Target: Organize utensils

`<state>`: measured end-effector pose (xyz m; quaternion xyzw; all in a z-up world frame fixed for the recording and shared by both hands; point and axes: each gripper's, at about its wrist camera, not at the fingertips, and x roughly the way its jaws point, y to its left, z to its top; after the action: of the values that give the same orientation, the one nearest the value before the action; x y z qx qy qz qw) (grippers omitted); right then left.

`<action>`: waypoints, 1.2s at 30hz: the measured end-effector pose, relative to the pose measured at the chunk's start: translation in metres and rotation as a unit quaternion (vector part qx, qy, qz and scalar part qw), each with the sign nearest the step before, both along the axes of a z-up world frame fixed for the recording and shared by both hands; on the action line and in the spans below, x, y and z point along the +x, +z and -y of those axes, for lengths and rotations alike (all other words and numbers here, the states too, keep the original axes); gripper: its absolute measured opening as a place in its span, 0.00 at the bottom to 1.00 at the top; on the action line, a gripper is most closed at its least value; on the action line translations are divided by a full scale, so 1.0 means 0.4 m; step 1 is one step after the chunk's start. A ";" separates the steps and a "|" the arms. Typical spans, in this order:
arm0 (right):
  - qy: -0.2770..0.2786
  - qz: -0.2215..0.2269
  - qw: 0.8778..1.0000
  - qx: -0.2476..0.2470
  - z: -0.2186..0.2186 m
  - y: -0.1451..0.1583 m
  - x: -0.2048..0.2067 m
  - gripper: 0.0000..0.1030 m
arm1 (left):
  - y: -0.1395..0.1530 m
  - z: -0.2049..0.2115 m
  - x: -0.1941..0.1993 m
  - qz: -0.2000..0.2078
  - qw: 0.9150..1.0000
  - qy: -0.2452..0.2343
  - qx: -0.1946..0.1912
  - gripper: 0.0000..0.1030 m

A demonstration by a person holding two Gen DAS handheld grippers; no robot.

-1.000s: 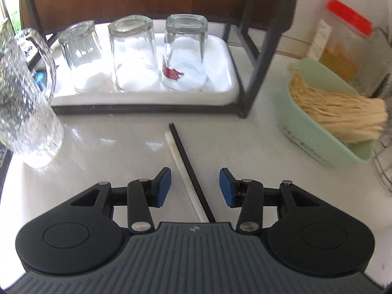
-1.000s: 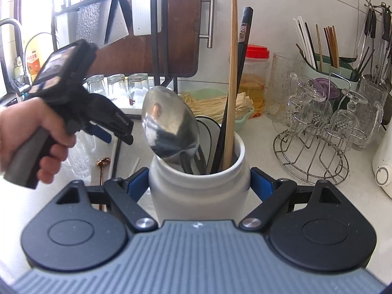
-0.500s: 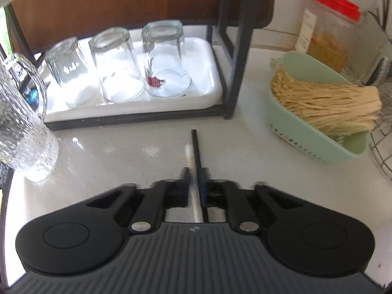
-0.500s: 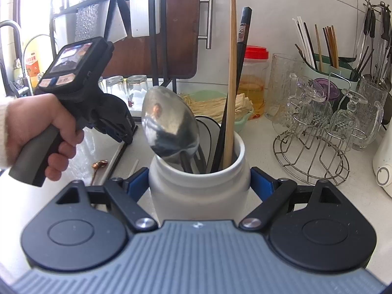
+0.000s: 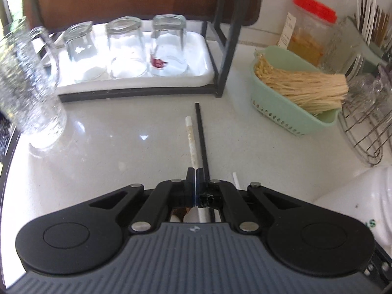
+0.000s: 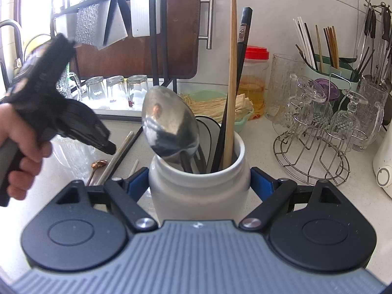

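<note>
The left tongs (image 5: 196, 183) are clamped on a pale white chopstick (image 5: 190, 142) above the speckled tabletop (image 5: 110, 152), while the right tongs (image 6: 199, 183) grip the white ceramic utensil crock (image 6: 199, 188).

Black chopstick (image 5: 201, 132), white chopstick (image 5: 191, 142), mint-green basket (image 5: 289, 112), red-lidded jar (image 5: 309, 28).

No text could be read. The paper label (image 5: 287, 32) on the red-lidded jar (image 5: 309, 31) was blurred. Green marks (image 5: 372, 223) on the white crock (image 5: 355, 210) were cut off.
</note>
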<state>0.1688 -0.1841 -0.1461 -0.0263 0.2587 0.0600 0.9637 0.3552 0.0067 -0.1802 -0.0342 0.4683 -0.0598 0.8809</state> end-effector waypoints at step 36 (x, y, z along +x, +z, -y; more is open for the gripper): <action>0.001 0.003 1.000 0.001 0.001 0.001 -0.001 0.87 | -0.048 0.017 -0.027 -0.010 0.998 -0.028 0.064 0.32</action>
<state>0.1685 -0.1845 -0.1459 -0.0253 0.2560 0.0612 0.9644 0.3445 -0.0003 -0.1995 0.0348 0.4804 -0.0539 0.8747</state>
